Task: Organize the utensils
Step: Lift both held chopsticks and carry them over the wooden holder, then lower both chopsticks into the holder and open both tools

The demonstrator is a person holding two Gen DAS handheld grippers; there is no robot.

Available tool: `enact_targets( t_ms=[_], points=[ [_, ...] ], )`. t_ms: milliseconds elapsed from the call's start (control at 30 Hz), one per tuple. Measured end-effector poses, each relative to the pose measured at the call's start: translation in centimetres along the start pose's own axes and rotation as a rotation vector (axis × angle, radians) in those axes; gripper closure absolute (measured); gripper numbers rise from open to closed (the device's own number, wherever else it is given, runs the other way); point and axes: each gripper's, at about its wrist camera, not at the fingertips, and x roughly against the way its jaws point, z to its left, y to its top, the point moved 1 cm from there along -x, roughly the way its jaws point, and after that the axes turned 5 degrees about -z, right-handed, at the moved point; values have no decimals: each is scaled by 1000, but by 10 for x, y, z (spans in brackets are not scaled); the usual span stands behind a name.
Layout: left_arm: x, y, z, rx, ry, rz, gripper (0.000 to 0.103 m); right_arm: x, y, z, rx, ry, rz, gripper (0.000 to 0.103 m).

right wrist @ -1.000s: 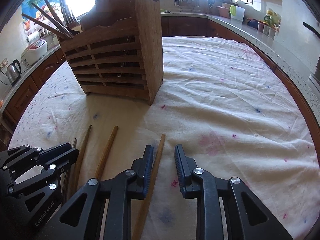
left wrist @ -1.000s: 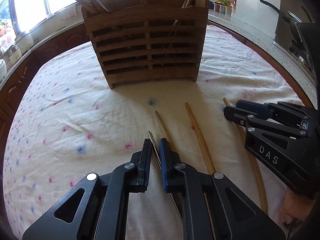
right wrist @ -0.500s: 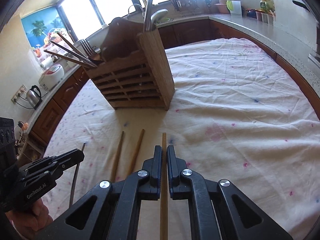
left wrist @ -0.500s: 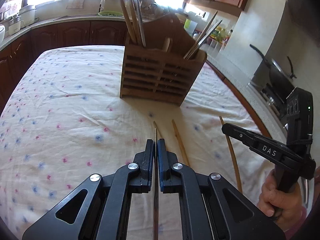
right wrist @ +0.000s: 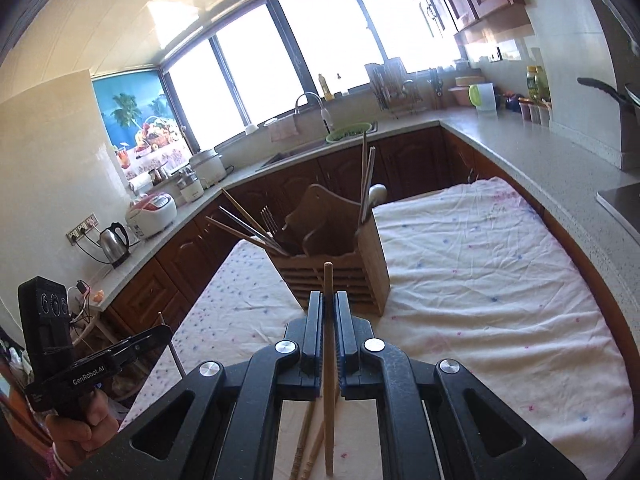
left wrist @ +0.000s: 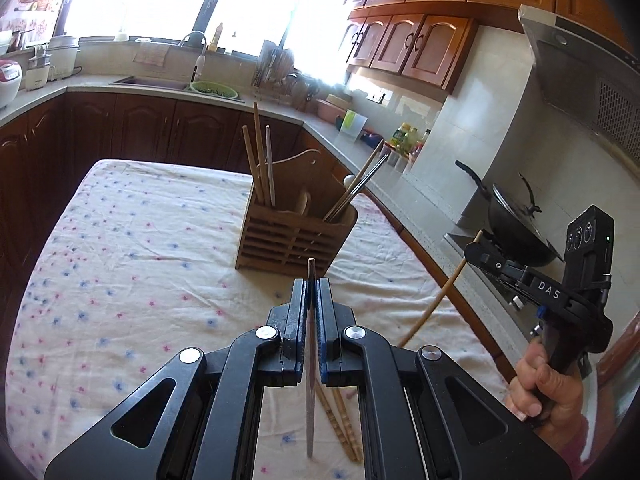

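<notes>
1. The left gripper point(left wrist: 311, 292) is clamped on a thin grey metal chopstick point(left wrist: 310, 380), raised above the bench point(left wrist: 120, 248).
2. The right gripper point(right wrist: 329, 308) is closed on a wooden chopstick point(right wrist: 329, 360), likewise raised.
3. Two wooden chopsticks point(left wrist: 340, 416) lie near the bench's near edge; the slatted wooden holder point(left wrist: 292, 236) stands mid-bench.

Black gripper point(left wrist: 312, 292), blue pads, silver screws.
</notes>
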Motion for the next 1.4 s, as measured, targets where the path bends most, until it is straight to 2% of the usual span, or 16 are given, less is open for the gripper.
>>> enact_targets(
  t_ms=[167, 733, 933, 1133, 1400],
  points=[
    [8, 9, -2, -5, -6, -33, 99, 10, 9, 5, 8, 9, -41, 98],
    [3, 50, -12, -53, 17, -130, 99, 2, 36, 5, 22, 5, -82, 98],
    [-4, 84, -14, -78, 35, -197, 99, -8, 61, 4, 22, 5, -122, 98],
    [-11, 127, -18, -93, 42, -286, 99, -15, 98, 5, 26, -9, -207, 98],
    [-44, 163, -14, -85, 90, -385, 99, -40, 137, -2, 7, -49, -298, 98]
  ],
)
